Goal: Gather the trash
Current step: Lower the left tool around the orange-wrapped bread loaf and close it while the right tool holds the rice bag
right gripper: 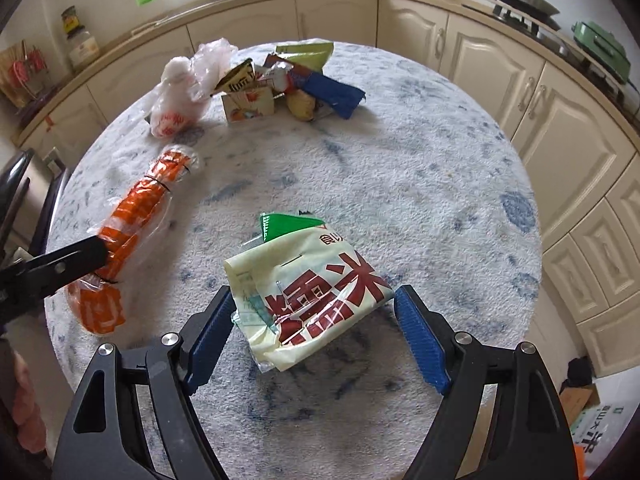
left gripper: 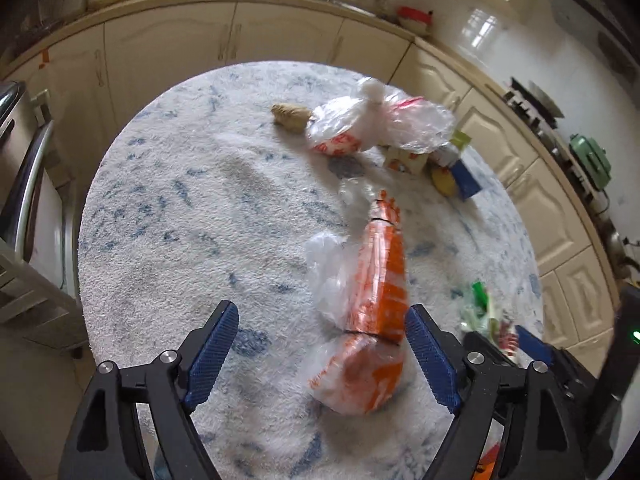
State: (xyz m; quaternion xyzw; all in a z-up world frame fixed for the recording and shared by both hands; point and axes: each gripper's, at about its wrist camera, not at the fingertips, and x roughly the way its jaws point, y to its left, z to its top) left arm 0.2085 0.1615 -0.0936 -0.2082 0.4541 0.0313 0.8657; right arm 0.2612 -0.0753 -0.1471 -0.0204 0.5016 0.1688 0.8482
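Note:
A long orange-and-clear plastic bag (left gripper: 380,276) lies on the round table, its near end between the fingers of my left gripper (left gripper: 322,310). The jaws are wide apart; the bag rests beside the right pad, far from the left one. This bag (right gripper: 136,208) also shows at the left of the right wrist view, with a left gripper finger (right gripper: 68,262) against it. A cream packet with red characters (right gripper: 308,292) and a green flap lies between the fingers of my right gripper (right gripper: 314,294), which is open. The packet's edges sit close to both pads.
The table has a fuzzy white-and-blue cloth (right gripper: 420,184). At its far side is a pile of cartons and wrappers (right gripper: 280,80), a white plastic bag (right gripper: 176,96) and a beige lump (left gripper: 290,114). Cream cabinets (right gripper: 560,120) ring the table; a stove (right gripper: 520,4) stands at back right.

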